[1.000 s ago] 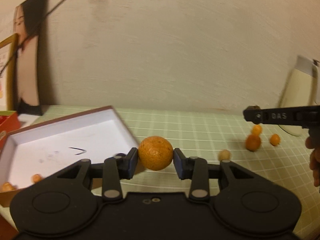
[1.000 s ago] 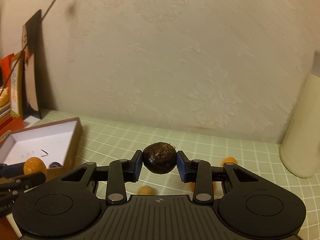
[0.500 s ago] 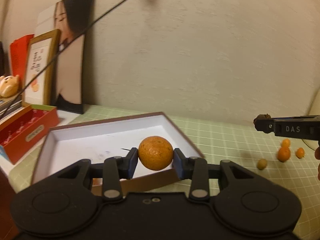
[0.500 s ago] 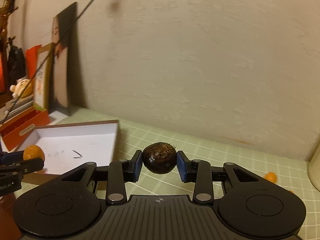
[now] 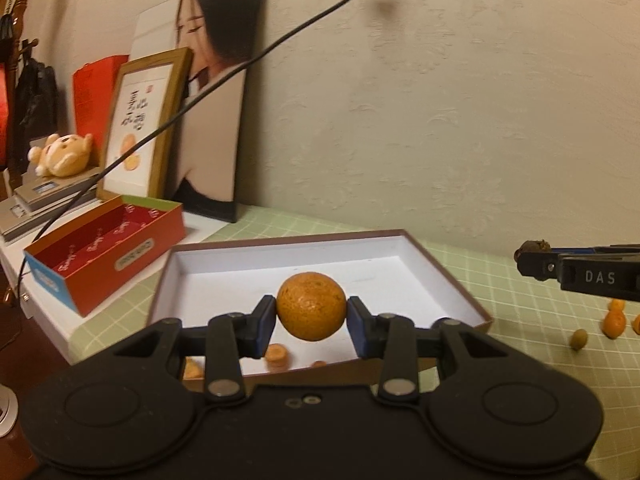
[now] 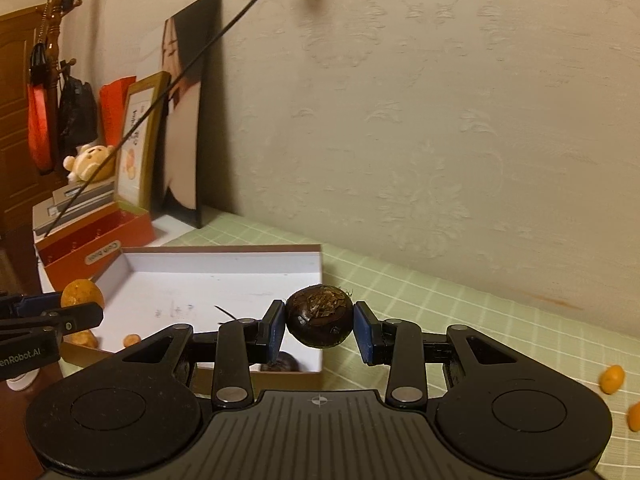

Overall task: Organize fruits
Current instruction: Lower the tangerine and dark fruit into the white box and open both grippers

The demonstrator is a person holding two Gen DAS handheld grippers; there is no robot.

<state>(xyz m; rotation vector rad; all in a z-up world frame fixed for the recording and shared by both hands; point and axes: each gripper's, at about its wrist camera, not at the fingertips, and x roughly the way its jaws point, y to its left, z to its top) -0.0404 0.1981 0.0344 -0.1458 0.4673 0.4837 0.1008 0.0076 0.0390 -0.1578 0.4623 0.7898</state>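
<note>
green checked table (image 5: 500, 288), white box (image 5: 400, 252), kumquats (image 5: 614, 322)

Both fisheye views look forward, low over the table (image 5: 520, 280) toward the wall. The left wrist camera sits close behind the white shallow box (image 5: 304, 256), facing it squarely. The right wrist camera stands further right, seeing the same box (image 6: 224, 276) obliquely; each catches the other claw at its edge.
</note>
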